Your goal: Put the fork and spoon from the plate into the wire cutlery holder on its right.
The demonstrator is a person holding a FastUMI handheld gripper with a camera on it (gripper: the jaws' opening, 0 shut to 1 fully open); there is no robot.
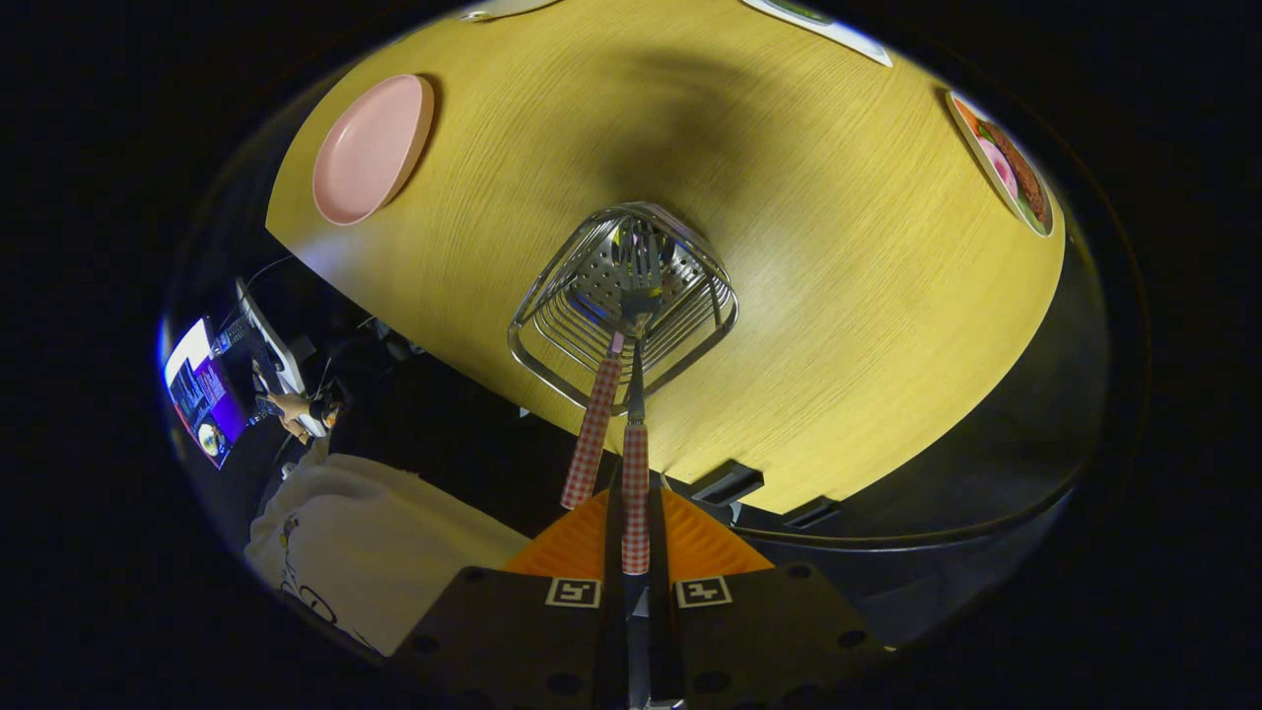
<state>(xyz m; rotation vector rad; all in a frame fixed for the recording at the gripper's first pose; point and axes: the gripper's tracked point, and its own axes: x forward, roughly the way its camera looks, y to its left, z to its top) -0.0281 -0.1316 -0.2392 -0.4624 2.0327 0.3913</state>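
The gripper point(636, 513) is pinched closed on a steel fork with a red-checked handle point(636, 493), tines down inside the square chrome wire cutlery holder point(623, 306) for a clean drop. A matching checked-handled utensil point(593, 434) already leans there, so the pink oval plate point(371, 148) lies bare.

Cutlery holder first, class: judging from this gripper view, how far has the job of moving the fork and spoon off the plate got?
Done: the pink plate lies bare, and one checked-handled utensil already leans in the wire cutlery holder. In hand: the gripper is shut on the fork, whose tines reach inside the holder. Left: open the fingers so the fork drops in, then back away. I cannot confirm that the leaning piece is the spoon.
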